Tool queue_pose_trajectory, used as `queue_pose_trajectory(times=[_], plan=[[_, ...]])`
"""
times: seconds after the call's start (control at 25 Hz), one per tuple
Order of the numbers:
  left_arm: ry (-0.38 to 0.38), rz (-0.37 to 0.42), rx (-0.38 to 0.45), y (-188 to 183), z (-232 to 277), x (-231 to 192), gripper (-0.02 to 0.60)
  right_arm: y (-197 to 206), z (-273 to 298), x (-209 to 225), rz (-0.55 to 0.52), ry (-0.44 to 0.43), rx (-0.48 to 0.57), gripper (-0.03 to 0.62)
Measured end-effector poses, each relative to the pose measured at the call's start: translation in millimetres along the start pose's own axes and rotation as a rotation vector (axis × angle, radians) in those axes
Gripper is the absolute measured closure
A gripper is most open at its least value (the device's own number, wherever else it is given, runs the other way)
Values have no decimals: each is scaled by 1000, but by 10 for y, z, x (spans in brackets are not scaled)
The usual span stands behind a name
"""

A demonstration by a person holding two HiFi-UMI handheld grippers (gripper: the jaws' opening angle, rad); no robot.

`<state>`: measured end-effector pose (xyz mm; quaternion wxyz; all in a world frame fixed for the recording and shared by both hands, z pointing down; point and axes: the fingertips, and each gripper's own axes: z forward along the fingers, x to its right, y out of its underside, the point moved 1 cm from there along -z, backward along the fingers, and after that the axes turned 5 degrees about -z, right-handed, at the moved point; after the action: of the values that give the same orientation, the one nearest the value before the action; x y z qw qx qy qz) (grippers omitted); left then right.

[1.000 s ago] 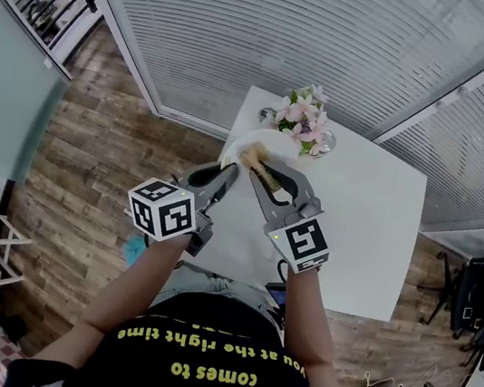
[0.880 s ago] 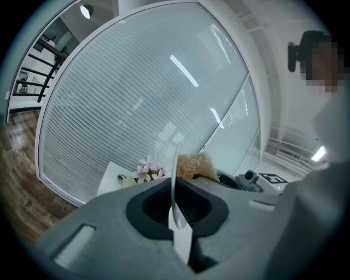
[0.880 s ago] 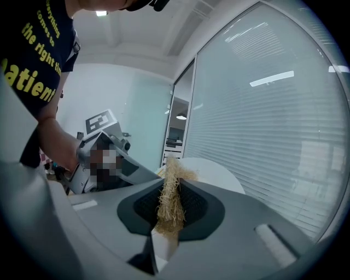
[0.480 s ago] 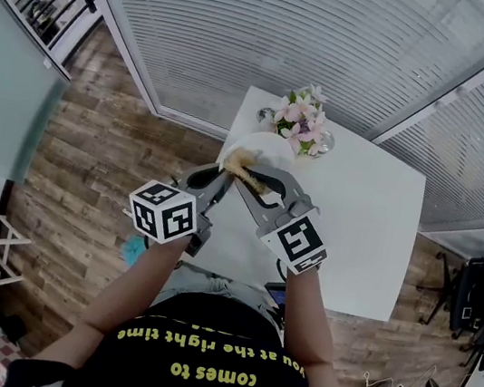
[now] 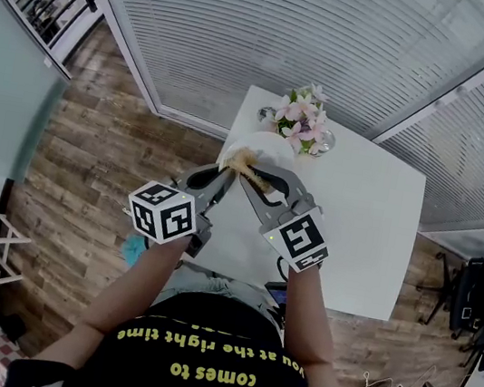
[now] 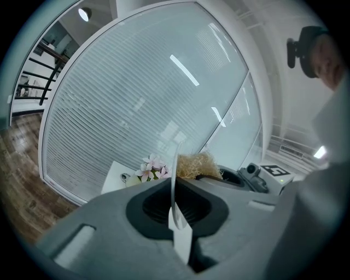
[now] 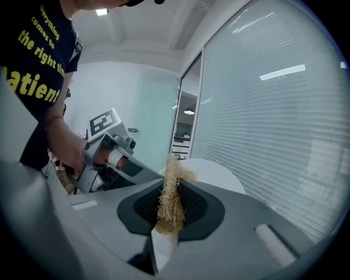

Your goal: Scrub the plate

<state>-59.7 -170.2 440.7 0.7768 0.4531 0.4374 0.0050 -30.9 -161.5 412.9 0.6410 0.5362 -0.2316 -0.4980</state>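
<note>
The left gripper (image 5: 225, 172) has its jaws almost fully closed and clamped on the rim of the plate (image 6: 175, 180). The plate is held on edge and near upright, clear of the table (image 5: 356, 225), over its near left corner and just in front of the flowers (image 5: 302, 120). In the left gripper view the plate shows only as a thin white line running up from between the pads. The right gripper (image 5: 251, 171) has its jaws a narrow way apart and pinched on the scrubber (image 7: 169, 202), a wad of straw-coloured fibre that stands out past the tips. The fibre end lies at the lower left part of the plate's face, on the side turned to the right gripper. It appears to touch the face, but no view shows the contact for certain. The two grippers meet tip to tip above the table edge. Step in hand, as judged: the scrubbing itself, with the plate presented and the scrubber applied. The next move calls for drawing the scrubber across the face in strokes with light, steady pressure. The left gripper must hold firm against that push, because a grip on the rim alone may let the plate pivot or slip. Cover the remaining face by working toward the far rim.
</note>
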Motion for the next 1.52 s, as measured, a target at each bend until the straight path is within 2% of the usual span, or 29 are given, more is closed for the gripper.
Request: queue_pose_trajectory(times=[0.68, 1.0, 1.16, 1.52], plan=[[20, -18, 14, -1, -43, 0, 572, 341, -373, 473, 68, 189, -53, 545], [32, -26, 15, -2, -51, -4, 572, 400, -496, 602, 83, 235, -53, 545], [35, -32, 18, -13, -59, 3, 572, 386, -500, 584, 81, 234, -51, 545], [36, -36, 22, -23, -60, 45, 572, 350, -371, 343, 73, 170, -51, 545]])
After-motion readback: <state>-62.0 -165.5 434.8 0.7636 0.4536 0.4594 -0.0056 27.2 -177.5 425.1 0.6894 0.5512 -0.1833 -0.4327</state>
